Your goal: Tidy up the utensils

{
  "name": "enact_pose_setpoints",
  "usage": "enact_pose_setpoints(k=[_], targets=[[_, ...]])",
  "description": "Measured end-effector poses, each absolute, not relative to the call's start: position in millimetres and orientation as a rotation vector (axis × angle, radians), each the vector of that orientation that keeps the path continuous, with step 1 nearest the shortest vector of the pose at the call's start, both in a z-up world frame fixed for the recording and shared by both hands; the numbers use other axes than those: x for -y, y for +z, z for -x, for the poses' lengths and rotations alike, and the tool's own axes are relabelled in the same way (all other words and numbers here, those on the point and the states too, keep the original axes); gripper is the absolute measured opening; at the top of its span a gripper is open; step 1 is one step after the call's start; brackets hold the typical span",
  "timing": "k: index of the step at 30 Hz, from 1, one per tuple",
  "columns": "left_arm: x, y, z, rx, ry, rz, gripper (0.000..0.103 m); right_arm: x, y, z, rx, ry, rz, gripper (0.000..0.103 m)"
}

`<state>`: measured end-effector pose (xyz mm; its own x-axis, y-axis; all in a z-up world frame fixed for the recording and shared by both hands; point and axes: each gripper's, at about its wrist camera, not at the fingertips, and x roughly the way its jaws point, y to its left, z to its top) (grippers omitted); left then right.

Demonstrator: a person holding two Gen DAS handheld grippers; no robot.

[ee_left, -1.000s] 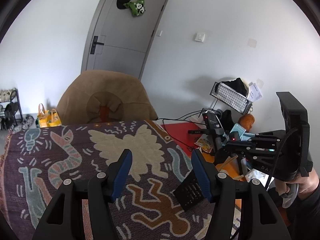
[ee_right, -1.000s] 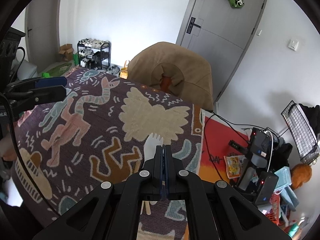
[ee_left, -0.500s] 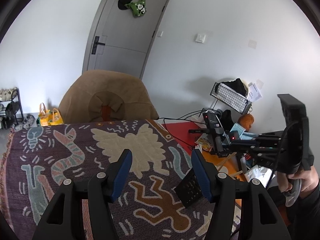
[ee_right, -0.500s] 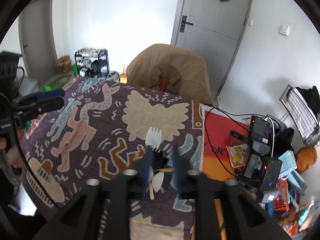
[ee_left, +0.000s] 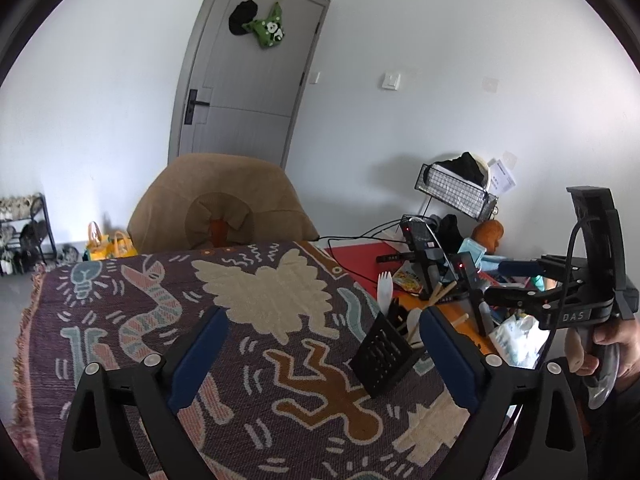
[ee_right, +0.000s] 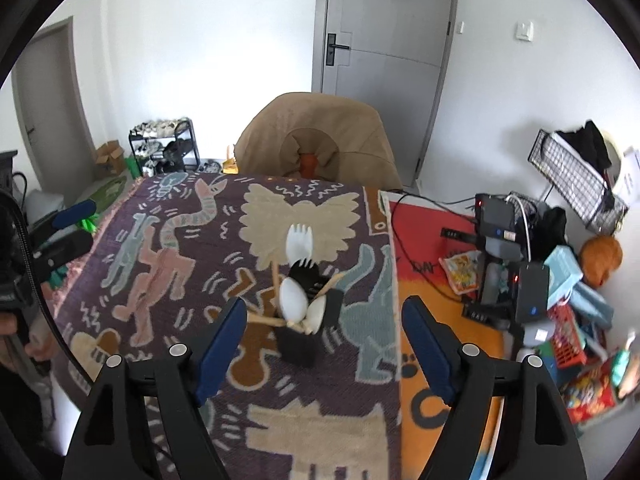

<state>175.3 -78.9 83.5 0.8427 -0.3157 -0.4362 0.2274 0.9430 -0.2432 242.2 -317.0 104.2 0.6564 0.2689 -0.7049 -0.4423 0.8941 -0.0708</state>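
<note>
A black utensil holder [ee_right: 308,328] stands on the patterned cloth [ee_right: 180,280] and holds a white spork [ee_right: 298,240], white spoons [ee_right: 294,298] and wooden sticks. In the left wrist view the holder [ee_left: 384,352] stands by the right fingertip, with the spork [ee_left: 385,288] sticking up. My right gripper [ee_right: 322,344] is open and empty, just above and behind the holder. My left gripper [ee_left: 322,354] is open and empty over the cloth; it also shows in the right wrist view [ee_right: 74,228]. The right gripper shows at the right of the left wrist view [ee_left: 520,280].
A brown chair [ee_left: 224,204] stands beyond the table's far edge. To the right lie an orange mat [ee_right: 440,280], cables, black electronics [ee_right: 500,236], a wire basket [ee_right: 576,176] and a clutter of packets. A shoe rack [ee_right: 164,148] is at the back left.
My right gripper has opened, let go of the white spork, which now stands in the holder, and drawn back. The left gripper has stayed open, shifting only slightly.
</note>
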Motion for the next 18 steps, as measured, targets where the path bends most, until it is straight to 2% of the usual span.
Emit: enact_pose_setpoints(k=[1,3,4,7,9,18], targets=[[79.6,83.6,-172.4,-0.486,-0.286,0.18,0.098,317.4,103.9,-237.6,-0.753,0.397,0.243,0.083],[81.7,84.4,-164.5,-0.477,-0.281,0.165,0.098,318.4,101.5,-228.1,-0.741,0.342,0.243,0.098],[82.9,85.1,-159.8,-0.476,-0.279,0.158,0.098,319.9,100.6,-223.5,-0.732,0.329,0.234,0.101],[83.8,87.4,-147.0,-0.466,-0.285,0.157,0.098,324.3,93.2,-204.3,-0.703,0.33,0.142,0.102],[84.0,88.5,-137.0,-0.453,-0.277,0.151,0.103,326.8,88.0,-190.7,-0.665,0.311,0.092,0.102],[79.6,80.6,-101.9,-0.434,-0.219,0.137,0.103,327.9,56.0,-131.4,-0.563,0.278,-0.053,0.102]])
